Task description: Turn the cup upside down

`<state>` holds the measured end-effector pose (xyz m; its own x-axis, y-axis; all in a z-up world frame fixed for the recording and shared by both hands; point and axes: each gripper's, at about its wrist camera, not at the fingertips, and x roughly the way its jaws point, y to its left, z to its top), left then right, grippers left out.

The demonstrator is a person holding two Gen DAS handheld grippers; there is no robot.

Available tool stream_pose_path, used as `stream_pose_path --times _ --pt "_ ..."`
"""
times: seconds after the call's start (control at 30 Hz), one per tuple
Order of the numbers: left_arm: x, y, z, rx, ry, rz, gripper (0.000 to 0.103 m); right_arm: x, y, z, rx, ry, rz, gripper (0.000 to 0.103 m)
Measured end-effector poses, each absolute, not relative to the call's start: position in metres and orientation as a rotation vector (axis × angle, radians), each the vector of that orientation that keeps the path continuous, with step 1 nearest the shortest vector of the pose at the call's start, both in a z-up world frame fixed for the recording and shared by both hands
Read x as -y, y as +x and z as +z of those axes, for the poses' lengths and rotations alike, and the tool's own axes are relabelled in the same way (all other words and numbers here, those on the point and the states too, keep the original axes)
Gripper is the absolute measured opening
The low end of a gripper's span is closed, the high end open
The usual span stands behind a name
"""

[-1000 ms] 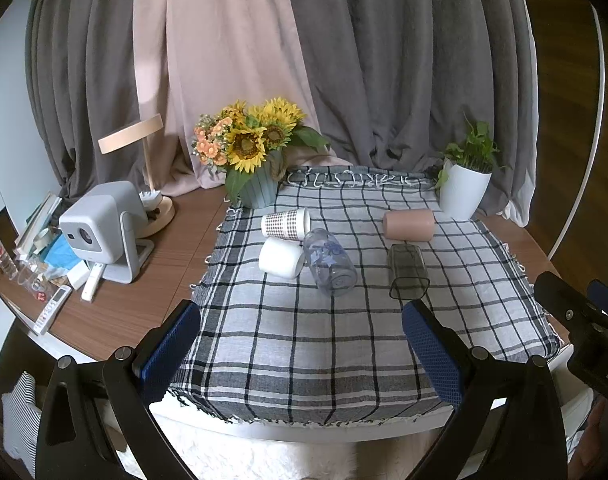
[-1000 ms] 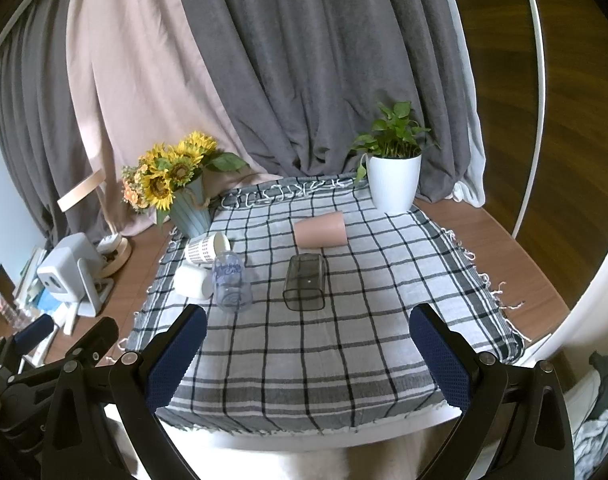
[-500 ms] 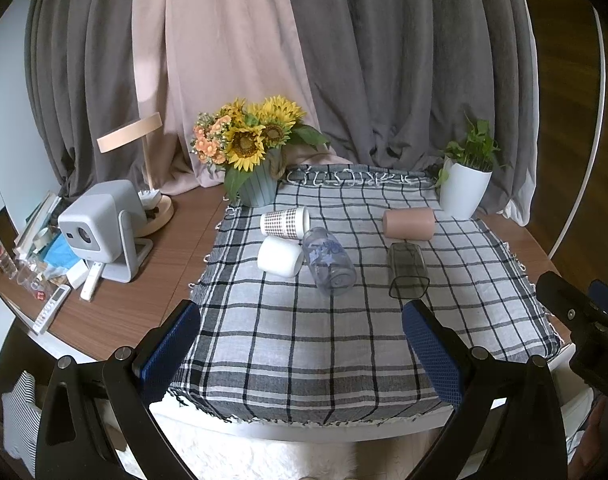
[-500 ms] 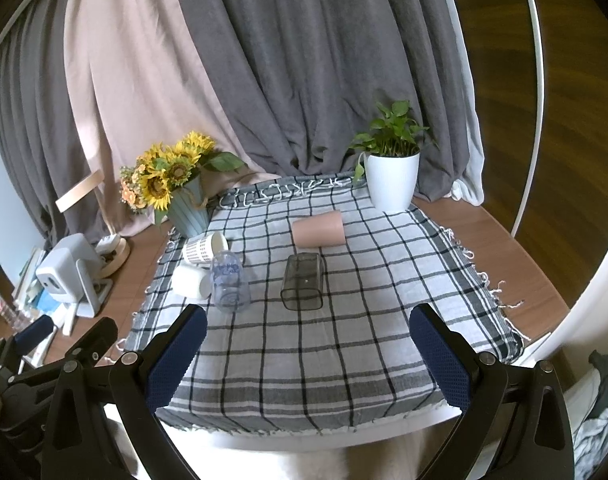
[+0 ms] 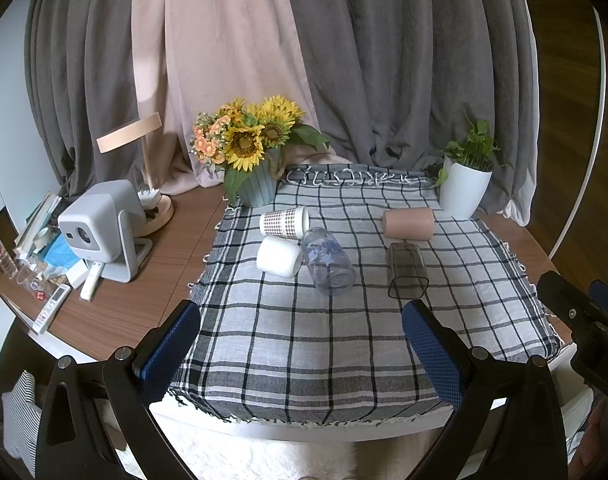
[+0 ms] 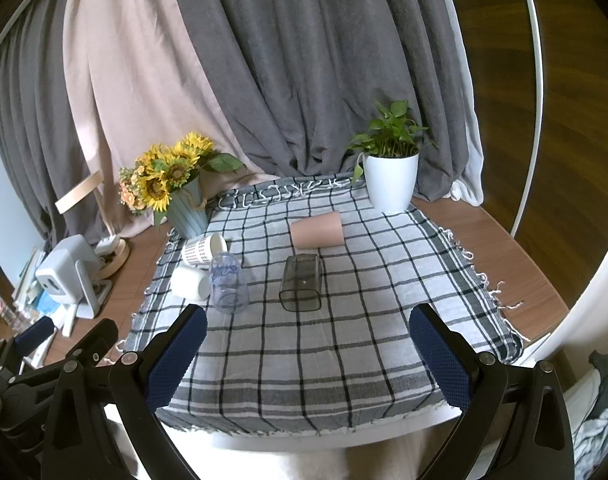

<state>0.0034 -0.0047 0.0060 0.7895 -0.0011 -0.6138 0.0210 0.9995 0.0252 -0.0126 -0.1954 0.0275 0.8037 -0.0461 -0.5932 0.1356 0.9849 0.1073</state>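
1. Five cups lie on their sides on a checked cloth (image 5: pixel 304 340): pink cup (image 5: pixel 408 223), smoky square cup (image 5: pixel 406 270), clear cup (image 5: pixel 328 266), white cup (image 5: pixel 279 257), patterned cup (image 5: pixel 284 221).
2. Left gripper (image 5: pixel 301 344) and right gripper (image 6: pixel 306 352) hover at the near edge, fingers spread wide, empty.
3. Almost nothing has shifted in the last second; no cup looks chosen yet.

Near half of the checked cloth (image 6: pixel 304 360) lies bare, open to approach. Farther back, five cups lie on their sides: white cup (image 6: pixel 189 285), patterned cup (image 6: pixel 201 249) and clear cup (image 6: pixel 227 288) clustered; smoky cup (image 6: pixel 301 287) and pink cup (image 6: pixel 316 230) well apart from these.
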Motion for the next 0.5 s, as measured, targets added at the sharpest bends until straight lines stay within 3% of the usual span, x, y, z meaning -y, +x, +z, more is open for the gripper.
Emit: stream_pose_path --times 0.5 --pt "0.0054 0.0041 0.0056 -0.662 0.031 -0.013 0.103 0.198 -0.0124 0.0271 -0.631 0.148 -0.096 0.102"
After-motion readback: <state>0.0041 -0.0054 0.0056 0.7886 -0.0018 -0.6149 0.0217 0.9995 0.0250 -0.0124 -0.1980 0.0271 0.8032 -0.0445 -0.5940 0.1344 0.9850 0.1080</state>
